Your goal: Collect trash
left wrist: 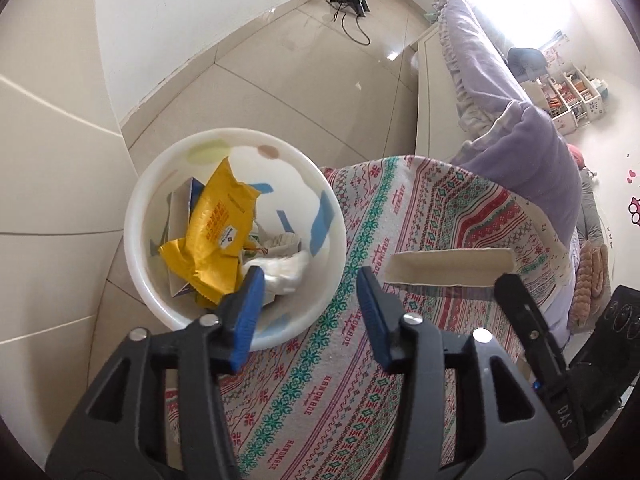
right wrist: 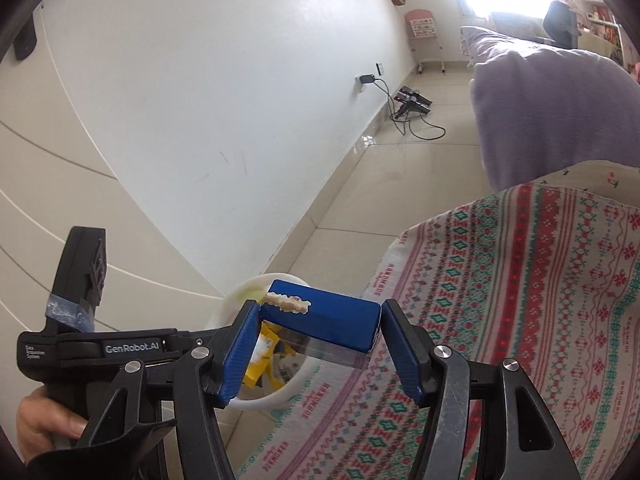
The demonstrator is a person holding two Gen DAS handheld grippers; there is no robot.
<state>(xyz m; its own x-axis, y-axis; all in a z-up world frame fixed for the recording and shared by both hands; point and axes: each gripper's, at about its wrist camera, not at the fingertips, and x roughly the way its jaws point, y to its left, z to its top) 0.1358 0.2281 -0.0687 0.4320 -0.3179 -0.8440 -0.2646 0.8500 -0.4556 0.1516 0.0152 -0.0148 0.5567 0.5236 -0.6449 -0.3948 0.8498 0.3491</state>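
Right gripper (right wrist: 318,334) is clamped on a blue box (right wrist: 326,322) above the white bin's (left wrist: 138,216) rim at six o'clock. Left gripper (left wrist: 310,300), half spread and empty, hangs over the bin's edge. A yellow wrapper (left wrist: 218,240) lies inside; patterned bedspread (left wrist: 400,320) at three o'clock.
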